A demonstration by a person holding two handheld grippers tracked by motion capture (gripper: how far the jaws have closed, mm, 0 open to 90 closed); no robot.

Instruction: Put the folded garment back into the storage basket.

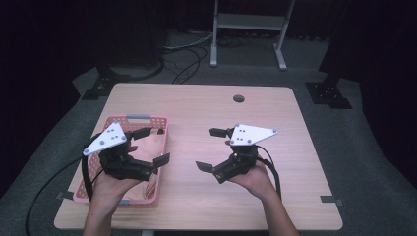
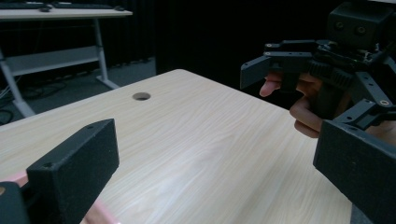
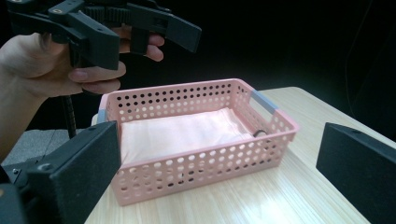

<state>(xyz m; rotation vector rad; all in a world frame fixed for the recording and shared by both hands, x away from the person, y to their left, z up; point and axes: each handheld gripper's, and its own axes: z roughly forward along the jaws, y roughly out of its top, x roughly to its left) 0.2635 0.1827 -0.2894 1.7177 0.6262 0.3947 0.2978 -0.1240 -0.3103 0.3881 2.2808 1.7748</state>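
One pink basket (image 3: pixel 196 158) sits on the surface (image 1: pixel 206 103); two tongs, left (image 1: pixel 151 145) and right (image 1: pixel 210 149), spread, empty. The right gripper view reveals a folded cloth (image 3: pixel 182 130) inside.

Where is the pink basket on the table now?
In the high view, the pink basket sits at the table's left front part, under the left gripper. The right gripper view shows a folded pink cloth inside it.

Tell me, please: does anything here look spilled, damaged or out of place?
Nothing stands out. The pink basket sits upright on the table, with a folded pink cloth flat inside. Both grippers, left and right, are open and empty.
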